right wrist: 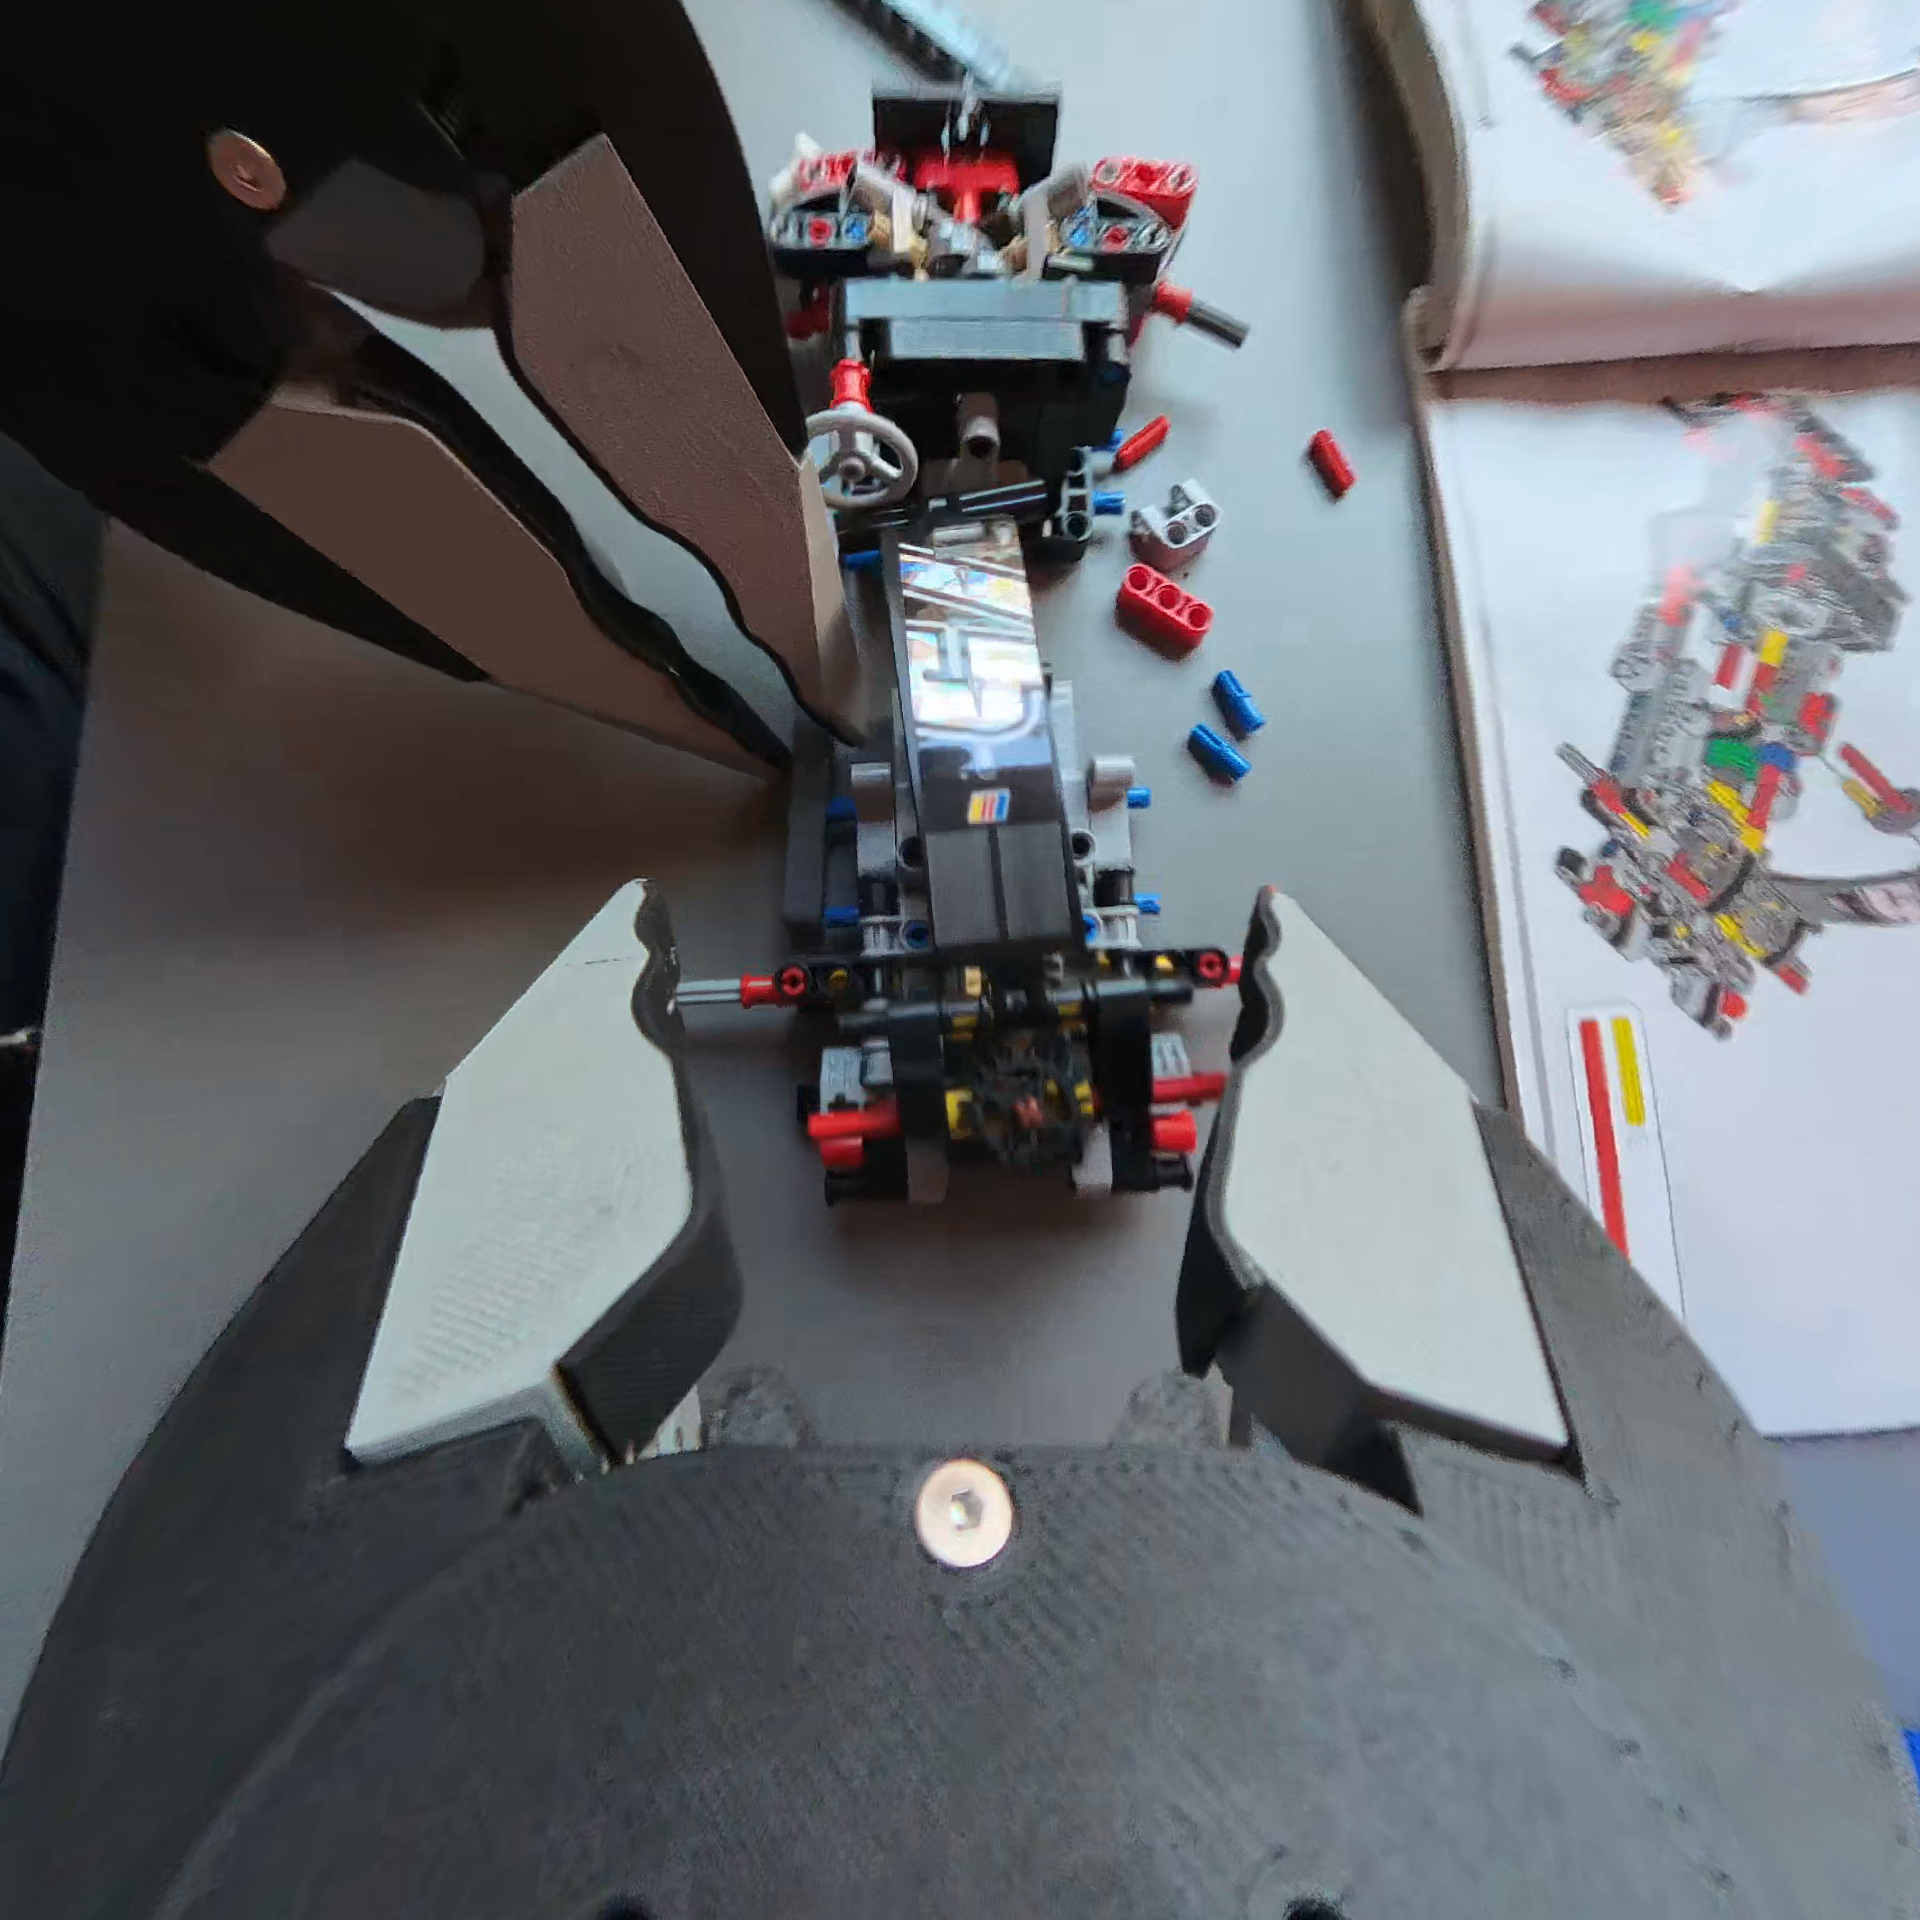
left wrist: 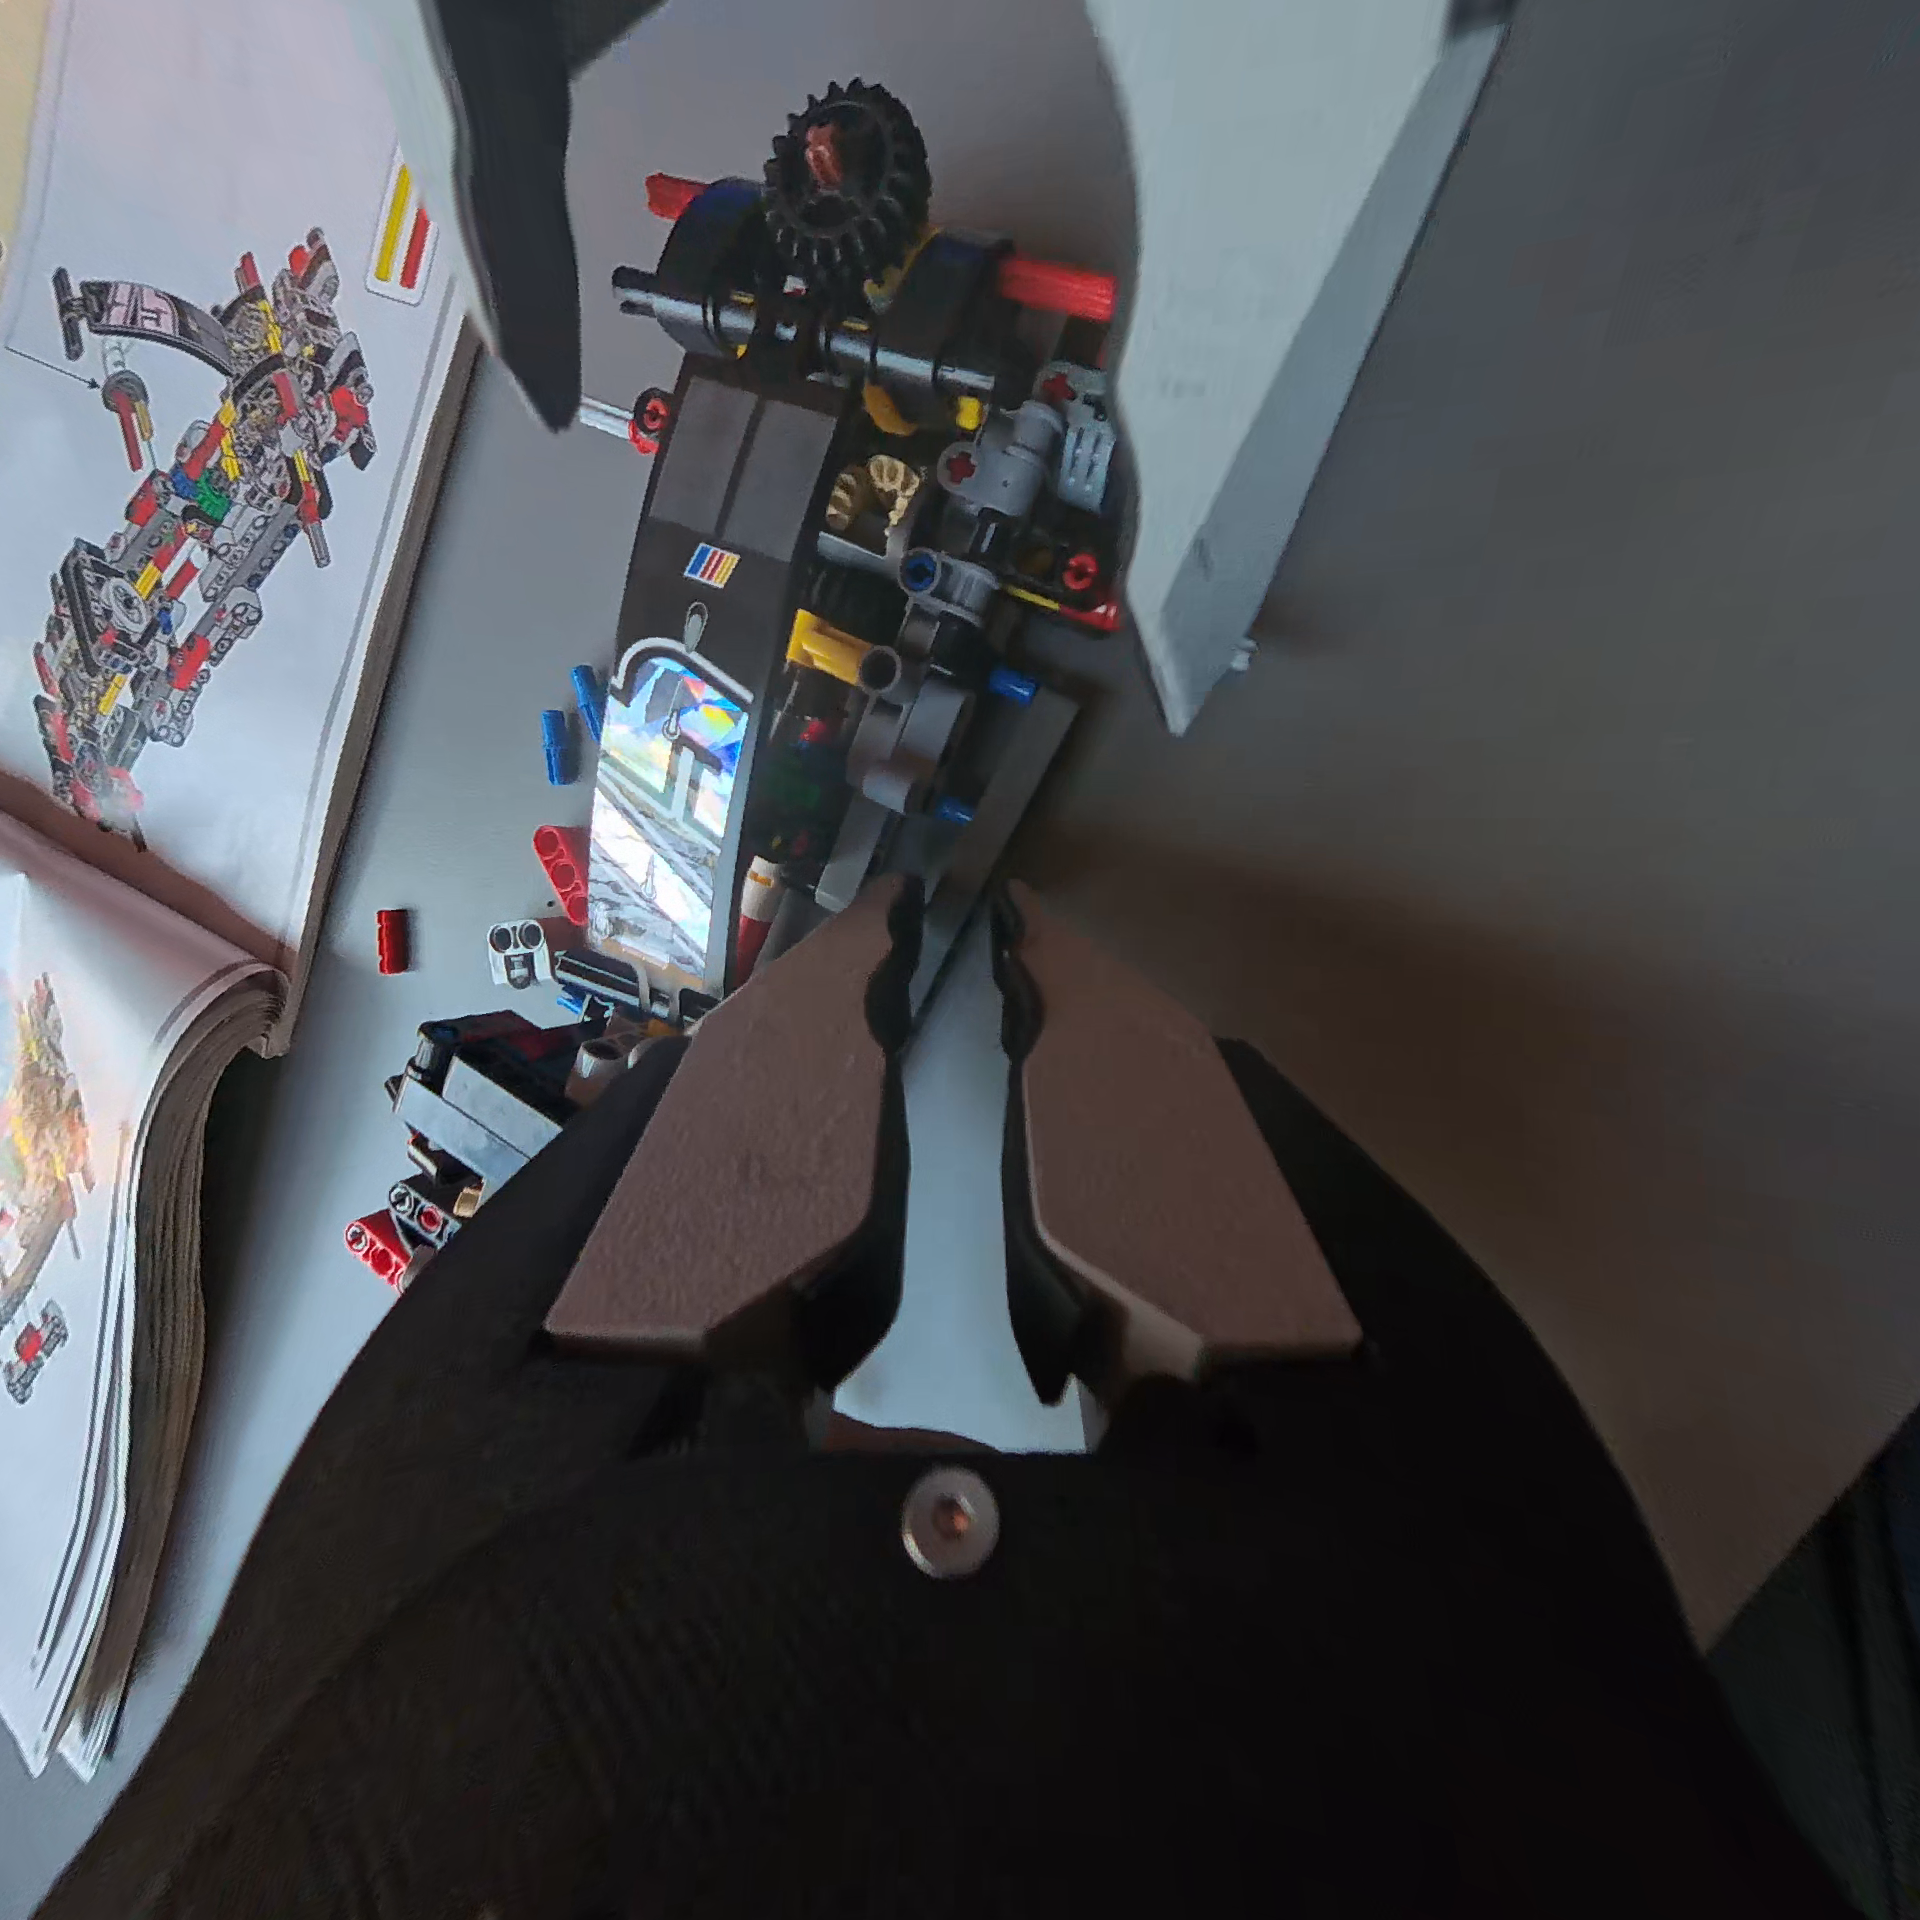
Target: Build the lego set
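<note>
Your right gripper [right wrist: 951,935] is spread wide, straddling the car chassis [right wrist: 977,831] rear—long axis runs straight ahead of it. Left gripper [left wrist: 951,914] pinches the chassis's dark side beam [left wrist: 997,790], approx. mid-length.

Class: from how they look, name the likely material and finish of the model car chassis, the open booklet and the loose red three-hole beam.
Model car chassis: likely moulded plastic, glossy; its panel reflects light.
Open booklet: paper, smooth printed pages; stacked sheet edges show.
Red three-hole beam: apparently hard plastic, uniform colour, slight sheen.
</note>
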`<state>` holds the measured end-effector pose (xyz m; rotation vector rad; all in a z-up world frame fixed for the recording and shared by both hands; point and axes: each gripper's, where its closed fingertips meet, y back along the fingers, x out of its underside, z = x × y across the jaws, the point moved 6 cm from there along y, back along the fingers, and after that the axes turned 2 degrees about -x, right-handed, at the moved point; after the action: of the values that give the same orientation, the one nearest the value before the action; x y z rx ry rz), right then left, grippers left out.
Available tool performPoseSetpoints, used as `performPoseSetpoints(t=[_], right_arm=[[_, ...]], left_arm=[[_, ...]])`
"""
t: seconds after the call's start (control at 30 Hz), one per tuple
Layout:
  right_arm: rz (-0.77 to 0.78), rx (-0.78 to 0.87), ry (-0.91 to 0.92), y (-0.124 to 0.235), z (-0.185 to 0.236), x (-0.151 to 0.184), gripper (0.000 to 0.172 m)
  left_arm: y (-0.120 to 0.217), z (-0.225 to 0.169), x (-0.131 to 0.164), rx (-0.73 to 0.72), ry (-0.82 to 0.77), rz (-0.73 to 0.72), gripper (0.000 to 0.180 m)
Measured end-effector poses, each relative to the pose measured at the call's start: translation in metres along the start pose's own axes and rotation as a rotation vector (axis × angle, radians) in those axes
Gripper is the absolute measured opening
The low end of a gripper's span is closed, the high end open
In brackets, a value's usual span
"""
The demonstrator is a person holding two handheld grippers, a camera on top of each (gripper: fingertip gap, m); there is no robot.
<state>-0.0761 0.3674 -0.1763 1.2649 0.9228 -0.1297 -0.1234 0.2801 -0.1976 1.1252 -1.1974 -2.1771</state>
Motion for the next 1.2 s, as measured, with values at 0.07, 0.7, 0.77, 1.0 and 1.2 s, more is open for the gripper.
performPoseSetpoints(t=[0.07, 0.7, 0.77, 1.0, 1.2], right_arm=[[0.096, -0.021, 0.037, -0.011, -0.001, -0.002, 0.107], [0.328, -0.055, 0.086, -0.023, -0.002, 0.011, 0.092], [0.327, -0.075, 0.087, -0.024, -0.001, 0.011, 0.092], [0.354, -0.07, 0.106, -0.025, 0.0, 0.007, 0.089], [0.358, -0.024, 0.076, -0.02, 0.0, 0.003, 0.088]], left_arm=[[-0.001, 0.0, -0.001, -0.001, -0.003, -0.02, 0.009], [-0.002, -0.007, 0.002, -0.041, 0.099, -0.168, 0.008], [-0.002, -0.007, 0.003, -0.038, 0.091, -0.185, 0.009], [-0.003, -0.004, 0.002, 0.023, 0.061, -0.185, 0.012], [-0.005, -0.001, 0.003, 0.021, 0.09, -0.224, 0.011]])
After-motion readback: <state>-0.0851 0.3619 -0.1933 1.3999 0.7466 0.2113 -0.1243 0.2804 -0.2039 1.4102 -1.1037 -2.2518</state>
